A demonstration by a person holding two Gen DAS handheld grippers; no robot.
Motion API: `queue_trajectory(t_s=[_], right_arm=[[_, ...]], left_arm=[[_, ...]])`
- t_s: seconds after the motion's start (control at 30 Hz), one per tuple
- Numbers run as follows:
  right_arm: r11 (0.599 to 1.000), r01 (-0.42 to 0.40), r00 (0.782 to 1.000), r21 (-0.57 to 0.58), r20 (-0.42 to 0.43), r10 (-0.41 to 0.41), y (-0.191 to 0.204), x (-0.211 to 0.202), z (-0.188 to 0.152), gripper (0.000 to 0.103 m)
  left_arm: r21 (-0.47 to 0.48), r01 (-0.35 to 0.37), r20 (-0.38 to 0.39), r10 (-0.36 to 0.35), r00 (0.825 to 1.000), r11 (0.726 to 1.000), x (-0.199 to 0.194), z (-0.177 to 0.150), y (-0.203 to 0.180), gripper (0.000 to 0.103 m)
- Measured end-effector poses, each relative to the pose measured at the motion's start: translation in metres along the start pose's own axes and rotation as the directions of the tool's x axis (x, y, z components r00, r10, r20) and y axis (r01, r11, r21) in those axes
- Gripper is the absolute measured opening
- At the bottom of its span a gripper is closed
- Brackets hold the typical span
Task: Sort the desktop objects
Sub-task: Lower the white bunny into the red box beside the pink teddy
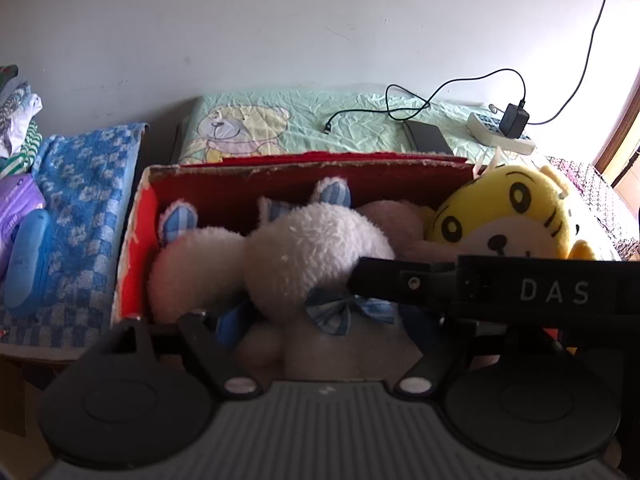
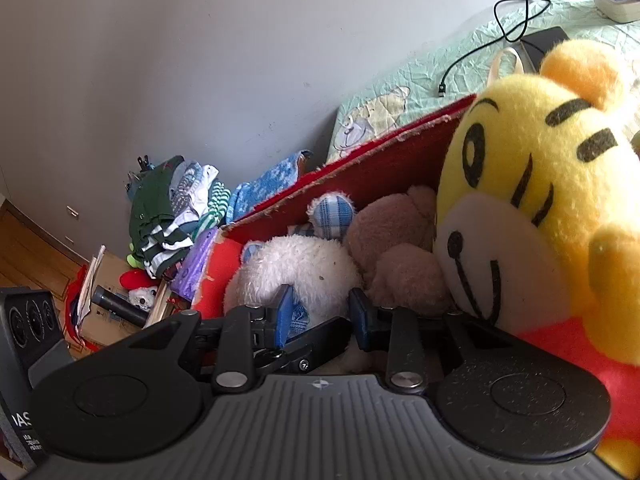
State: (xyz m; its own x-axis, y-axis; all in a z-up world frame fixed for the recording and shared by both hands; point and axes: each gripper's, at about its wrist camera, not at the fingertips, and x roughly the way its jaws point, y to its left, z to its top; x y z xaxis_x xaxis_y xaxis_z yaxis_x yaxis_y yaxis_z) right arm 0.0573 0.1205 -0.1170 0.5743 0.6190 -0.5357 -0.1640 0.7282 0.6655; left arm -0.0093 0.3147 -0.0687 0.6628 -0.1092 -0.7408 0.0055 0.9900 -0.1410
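A red cardboard box (image 1: 138, 216) holds three plush toys. The white rabbit (image 1: 316, 248) with blue checked ears and a bow lies in the middle, also seen in the right wrist view as the white rabbit (image 2: 304, 264). A tan bear (image 2: 396, 248) lies beside it. A yellow tiger (image 1: 508, 216) leans at the box's right end. My left gripper (image 1: 322, 328) is open, its blue pads (image 1: 228, 328) wide apart on either side of the rabbit's lower body. My right gripper (image 2: 322, 314) is closed onto the rabbit's fur and checked fabric. Its black body crosses the left wrist view.
A blue checked towel (image 1: 88, 200) with a blue case (image 1: 28, 264) and a purple pack (image 1: 18, 204) lies left of the box. Behind are a green bear-print cloth (image 1: 320, 120), a black slab (image 1: 428, 136), a cable (image 1: 404, 100) and a power strip (image 1: 500, 132). Folded clothes (image 2: 176, 208) are stacked at the left.
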Motion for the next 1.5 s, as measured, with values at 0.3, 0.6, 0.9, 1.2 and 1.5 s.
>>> queue_trajectory(t_s=[0.3,0.6,0.9,1.2,1.5], right_arm=[[1.0,-0.02,1.0,0.015,0.003,0.02,-0.007,-0.005,-0.001,0.035],[0.999,-0.033,0.999,0.021,0.004,0.033,-0.007,-0.005,0.001,0.037],[0.999,-0.042,0.999,0.02,-0.006,0.042,-0.01,-0.01,0.002,0.037],[0.998,-0.066,0.998,0.018,-0.009,0.066,-0.01,-0.018,0.001,0.041],[0.996,-0.077,0.997,0.035,-0.004,0.077,-0.013,-0.019,0.0,0.04]], left_arm=[[-0.001,0.013,0.005,-0.013,1.0,1.0,0.003,-0.001,0.001,0.084],[0.0,-0.006,-0.001,0.006,1.0,1.0,0.004,0.0,-0.002,0.086],[-0.004,-0.018,-0.011,0.018,1.0,1.0,0.003,0.0,-0.004,0.089],[-0.009,-0.018,-0.018,0.018,1.0,1.0,-0.001,0.0,-0.006,0.096],[-0.005,-0.023,-0.021,0.023,1.0,1.0,0.001,-0.001,-0.006,0.098]])
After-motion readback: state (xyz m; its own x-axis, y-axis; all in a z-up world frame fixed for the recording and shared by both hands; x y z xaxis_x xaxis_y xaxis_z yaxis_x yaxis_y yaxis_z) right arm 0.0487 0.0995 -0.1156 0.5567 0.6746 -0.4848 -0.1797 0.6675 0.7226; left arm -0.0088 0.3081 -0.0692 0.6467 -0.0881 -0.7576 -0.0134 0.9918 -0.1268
